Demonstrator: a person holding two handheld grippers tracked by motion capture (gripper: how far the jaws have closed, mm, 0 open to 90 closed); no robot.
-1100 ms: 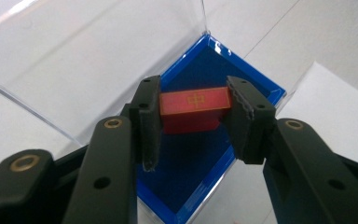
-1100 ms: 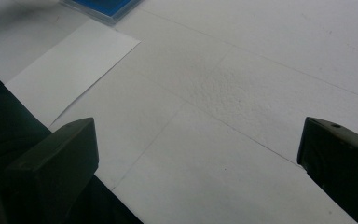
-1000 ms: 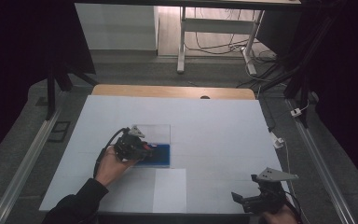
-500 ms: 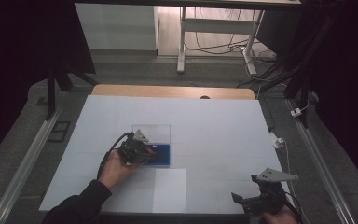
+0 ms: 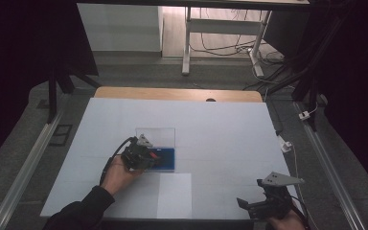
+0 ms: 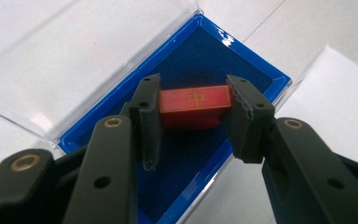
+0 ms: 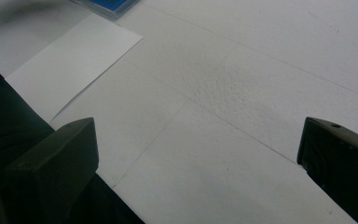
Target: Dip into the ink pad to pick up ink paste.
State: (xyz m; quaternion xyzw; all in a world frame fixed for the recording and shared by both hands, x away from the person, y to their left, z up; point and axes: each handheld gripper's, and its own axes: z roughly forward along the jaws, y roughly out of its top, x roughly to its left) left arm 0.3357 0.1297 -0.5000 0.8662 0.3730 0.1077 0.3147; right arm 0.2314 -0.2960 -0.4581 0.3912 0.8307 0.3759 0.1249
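My left gripper (image 6: pixel 193 122) is clamped on the red block (image 6: pixel 194 107), one jaw on each end, over the blue-lined box (image 6: pixel 193 158). Block sits just above the blue felt; whether it touches, I cannot tell. The clear lid (image 6: pixel 70 70) lies open flat behind the box. My right gripper (image 7: pixel 198 163) is wide apart, holding nothing, above the white table (image 7: pixel 242 84) near its front edge.

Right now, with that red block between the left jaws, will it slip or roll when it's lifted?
The red block looks rigid and flat-sided, so it probably won't roll. The left gripper holds its ends squarely, so slipping seems unlikely. It looks small, probably light.
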